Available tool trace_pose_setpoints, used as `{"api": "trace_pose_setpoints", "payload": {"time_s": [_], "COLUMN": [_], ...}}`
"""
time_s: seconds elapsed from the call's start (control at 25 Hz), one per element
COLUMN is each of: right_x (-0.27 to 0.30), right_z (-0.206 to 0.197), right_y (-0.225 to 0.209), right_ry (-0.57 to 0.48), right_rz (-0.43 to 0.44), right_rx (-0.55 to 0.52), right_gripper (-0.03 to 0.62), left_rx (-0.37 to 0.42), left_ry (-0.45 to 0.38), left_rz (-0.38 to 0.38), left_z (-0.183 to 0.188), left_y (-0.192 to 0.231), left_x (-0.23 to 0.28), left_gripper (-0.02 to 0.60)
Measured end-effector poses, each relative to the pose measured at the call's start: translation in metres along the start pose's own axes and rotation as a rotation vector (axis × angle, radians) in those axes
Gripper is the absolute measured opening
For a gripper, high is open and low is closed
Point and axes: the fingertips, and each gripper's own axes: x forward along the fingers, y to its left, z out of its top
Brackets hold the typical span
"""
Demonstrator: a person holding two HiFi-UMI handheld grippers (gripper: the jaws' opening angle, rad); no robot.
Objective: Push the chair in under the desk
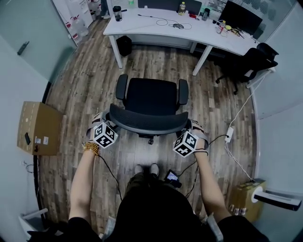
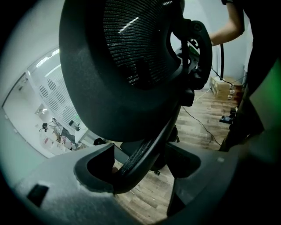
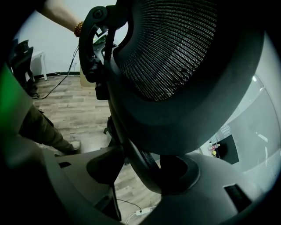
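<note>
Wood-plank floor [image 1: 80, 90] of an office room, seen from above.

Item 1: white worktop [image 1: 156, 29] along the far side. It carries a dark monitor [image 1: 241, 16], a bottle [image 1: 182, 8], a lidded cup [image 1: 117, 13] and loose cables [image 1: 163, 21]. A black bin [image 1: 124, 46] stands under its left end.

Item 2: black mesh chair [image 1: 150, 97], on the open floor in front of the worktop and well apart from it. The seat faces the worktop; the backrest [image 1: 147, 122] is toward the person [image 1: 156, 208].

Item 3: left claw [image 1: 101, 118], at the left edge of the backrest. Jaws are spread wide; the backrest's rim passes between them and lies against one jaw, with a gap on the other side.

Item 4: right claw [image 1: 193, 125], at the right edge of the backrest. Jaws are likewise spread, with the rim between them and floor visible through the gap beside it.

Item 5: cardboard box [image 1: 40, 127], on the floor at the room's left side.

Item 6: second black chair [image 1: 251, 64], at the worktop's right end.

Item 7: white power strip [image 1: 230, 134], on the floor to the right of the mesh chair.
</note>
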Motion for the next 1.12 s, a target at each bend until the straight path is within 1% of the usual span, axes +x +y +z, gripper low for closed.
{"api": "trace_pose_setpoints", "payload": {"time_s": [0.2,0.32,0.64,0.8,0.96,1.12], "right_x": [0.003,0.003,0.006,0.01,0.014,0.017], "right_z": [0.008,0.01,0.023,0.021,0.023,0.031], "right_y": [0.0,0.006,0.006,-0.002,-0.004,-0.006], "right_ry": [0.008,0.022,0.037,0.042,0.055,0.058], "right_rz": [-0.005,0.0,-0.017,-0.015,-0.01,-0.022], "right_rx": [0.013,0.027,0.049,0.057,0.067,0.079], "right_gripper": [0.255,0.255,0.255,0.256,0.256,0.255], "left_rx": [0.028,0.043,0.09,0.112,0.12,0.127], "left_ry": [-0.01,-0.015,-0.057,-0.073,-0.076,-0.08], "left_rz": [0.011,0.005,0.011,0.022,0.014,0.007], "left_z": [-0.004,-0.008,-0.012,-0.006,-0.006,-0.008], "left_y": [0.011,0.013,0.028,0.033,0.039,0.052], "left_x": [0.004,0.005,0.006,0.012,0.017,0.021], "left_gripper": [0.355,0.354,0.35,0.345,0.345,0.347]}}
